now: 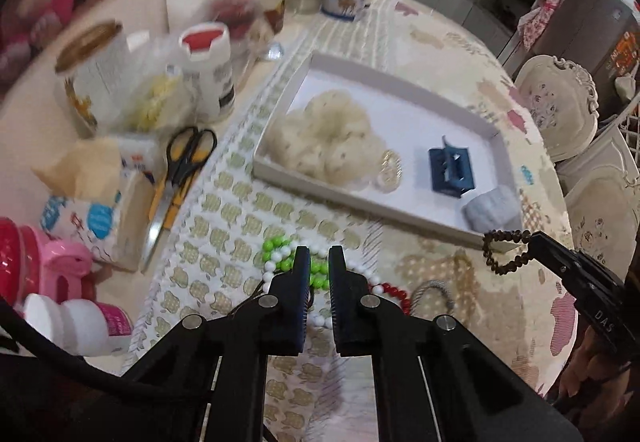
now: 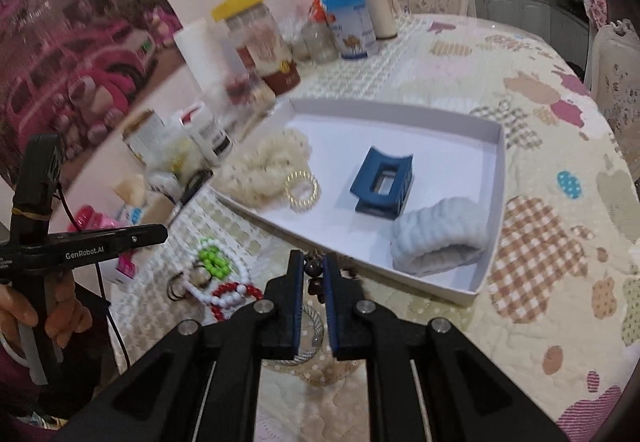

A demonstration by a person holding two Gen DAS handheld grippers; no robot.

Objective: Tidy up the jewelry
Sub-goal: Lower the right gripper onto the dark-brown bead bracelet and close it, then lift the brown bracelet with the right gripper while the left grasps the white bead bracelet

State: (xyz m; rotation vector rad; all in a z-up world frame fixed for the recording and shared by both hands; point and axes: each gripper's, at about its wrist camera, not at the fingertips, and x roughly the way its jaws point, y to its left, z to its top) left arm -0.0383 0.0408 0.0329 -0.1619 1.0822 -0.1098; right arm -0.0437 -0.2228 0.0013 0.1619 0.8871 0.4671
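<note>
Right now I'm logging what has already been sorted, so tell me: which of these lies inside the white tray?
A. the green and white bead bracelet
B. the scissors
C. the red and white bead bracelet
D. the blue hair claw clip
D: the blue hair claw clip sits on the floor of the white tray, while both bead bracelets and the scissors lie outside it on the tablecloth.

In the tray (image 2: 496,177) lie a scrunchie (image 2: 260,169), hair clip (image 2: 384,185) and wristband (image 2: 436,238), left to right.
</note>
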